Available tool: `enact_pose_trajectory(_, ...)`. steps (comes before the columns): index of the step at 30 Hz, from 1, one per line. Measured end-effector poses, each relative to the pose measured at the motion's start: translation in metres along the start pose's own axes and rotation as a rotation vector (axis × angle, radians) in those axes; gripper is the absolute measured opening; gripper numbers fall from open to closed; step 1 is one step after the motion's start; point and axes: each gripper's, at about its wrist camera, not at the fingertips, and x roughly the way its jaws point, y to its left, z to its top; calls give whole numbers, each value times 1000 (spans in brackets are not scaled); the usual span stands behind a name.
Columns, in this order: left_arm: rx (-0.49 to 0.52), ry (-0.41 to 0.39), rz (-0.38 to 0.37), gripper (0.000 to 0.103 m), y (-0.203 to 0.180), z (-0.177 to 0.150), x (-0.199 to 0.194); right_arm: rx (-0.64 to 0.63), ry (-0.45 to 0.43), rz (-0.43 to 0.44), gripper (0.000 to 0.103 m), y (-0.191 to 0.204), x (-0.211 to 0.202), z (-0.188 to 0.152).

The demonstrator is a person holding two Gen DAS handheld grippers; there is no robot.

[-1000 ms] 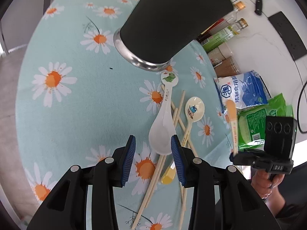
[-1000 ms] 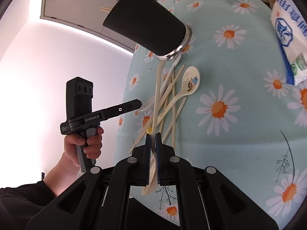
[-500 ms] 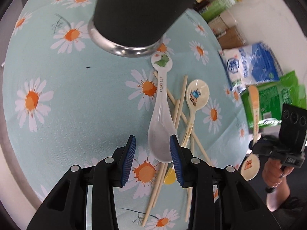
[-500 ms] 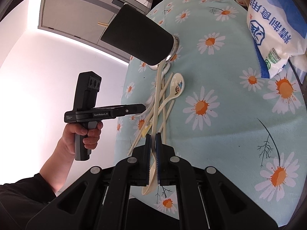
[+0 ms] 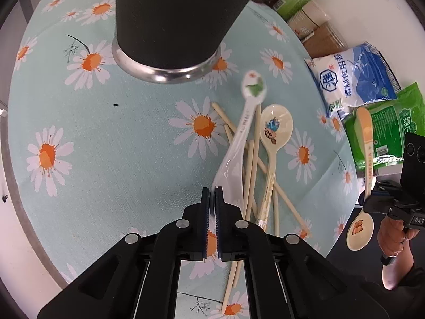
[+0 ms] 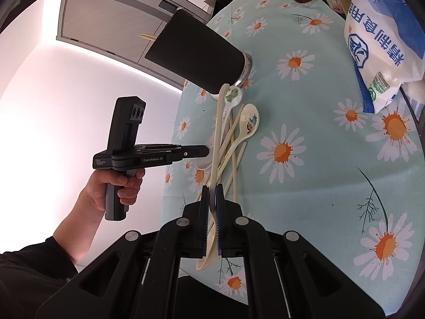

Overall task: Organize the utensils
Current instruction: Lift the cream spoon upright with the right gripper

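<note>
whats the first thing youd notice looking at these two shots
The tall black utensil holder with its steel base looms at the top of the daisy tablecloth. Below it lies a jumble of chopsticks and a cream cartoon spoon. The left gripper has just closed its fingers on the bowl edge of a white spoon, while the right gripper holds a cream spoon of its own.

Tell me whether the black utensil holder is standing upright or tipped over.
Upright. The black utensil holder stands on its steel base ring flat on the daisy tablecloth; chopstick tips poke out its top.
</note>
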Motion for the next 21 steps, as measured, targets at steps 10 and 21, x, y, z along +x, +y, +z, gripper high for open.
enact_pose_trajectory(10, -59, -99, -21, 3, 11, -19, -17, -31, 16, 9, 6, 11, 14, 15)
enact_pose_trajectory(21, -83, -258, -114, 3, 13, -54, -65, -91, 10, 10, 6, 37, 41, 34)
